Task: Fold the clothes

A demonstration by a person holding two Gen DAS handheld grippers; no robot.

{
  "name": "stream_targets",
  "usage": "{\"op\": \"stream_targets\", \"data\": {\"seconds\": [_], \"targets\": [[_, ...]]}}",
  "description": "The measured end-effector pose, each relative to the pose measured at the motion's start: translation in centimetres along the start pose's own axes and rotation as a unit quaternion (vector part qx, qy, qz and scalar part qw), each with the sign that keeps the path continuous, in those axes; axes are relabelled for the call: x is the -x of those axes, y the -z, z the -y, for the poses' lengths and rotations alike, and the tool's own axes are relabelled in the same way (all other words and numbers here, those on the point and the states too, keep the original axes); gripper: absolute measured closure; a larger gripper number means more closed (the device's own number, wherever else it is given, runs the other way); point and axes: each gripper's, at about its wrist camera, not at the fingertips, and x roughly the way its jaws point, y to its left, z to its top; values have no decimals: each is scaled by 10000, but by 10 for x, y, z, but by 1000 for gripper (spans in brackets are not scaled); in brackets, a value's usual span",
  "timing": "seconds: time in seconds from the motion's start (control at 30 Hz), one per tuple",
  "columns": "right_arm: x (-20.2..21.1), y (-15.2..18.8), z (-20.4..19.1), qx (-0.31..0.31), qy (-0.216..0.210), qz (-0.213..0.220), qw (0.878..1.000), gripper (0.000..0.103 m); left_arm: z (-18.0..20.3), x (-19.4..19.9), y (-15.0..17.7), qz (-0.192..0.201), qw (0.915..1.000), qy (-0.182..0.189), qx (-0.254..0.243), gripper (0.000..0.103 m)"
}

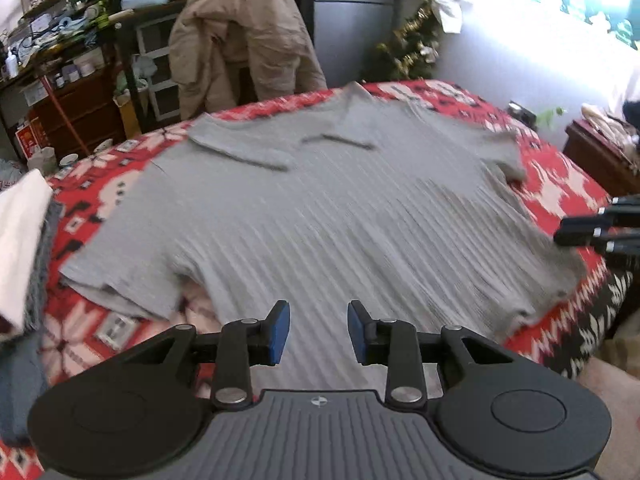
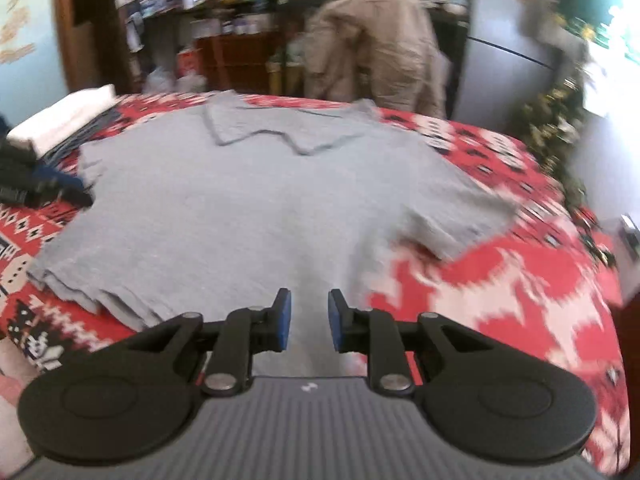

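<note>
A grey ribbed polo shirt (image 1: 320, 208) lies spread flat, collar at the far side, on a red patterned blanket (image 1: 560, 184). My left gripper (image 1: 318, 332) hovers open over the shirt's near side, beside one short sleeve (image 1: 120, 280), with nothing between its blue pads (image 1: 280, 332). The right gripper (image 1: 580, 232) shows at the right edge by the shirt's hem. In the right wrist view the same shirt (image 2: 240, 200) fills the middle. My right gripper (image 2: 309, 320) stands open above its near edge, between the hem corner (image 2: 100, 292) and the other sleeve (image 2: 460, 220). It holds nothing.
A stack of folded clothes with a white piece on top (image 1: 20, 240) (image 2: 60, 116) sits at the blanket's left edge. A beige jacket (image 1: 240, 40) hangs over a chair beyond the far edge. Cluttered shelves (image 1: 60, 60) and a grey cabinet (image 1: 352, 20) stand behind.
</note>
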Motion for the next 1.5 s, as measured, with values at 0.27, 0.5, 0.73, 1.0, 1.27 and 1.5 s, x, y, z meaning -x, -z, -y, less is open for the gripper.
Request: {"op": "stream_targets", "data": {"seconds": [0.27,0.5,0.73,1.0,1.27,1.5], "targets": [[-20,-7,49,-766,122,32,9970,81,20,-12,11,43,9997,-167,161,71],[-65,-27,58,-1137,-180,-93,9933,81,15,-20,11,17,9986,-281,437,70],[-78,-28,52,-661,345,-214,9970,99,9,-20,13,-62,9987,-253,439,70],[-69,-24,63,-841,221,-169,9961,93,1,-15,19,-74,9982,-240,547,70],[-23,-6,55,-1063,-118,-208,9940,89,-15,4,33,-61,9968,-390,699,70],[-23,15,32,-971,-59,-441,9943,94,-30,14,50,-99,9922,-466,1154,70]]}}
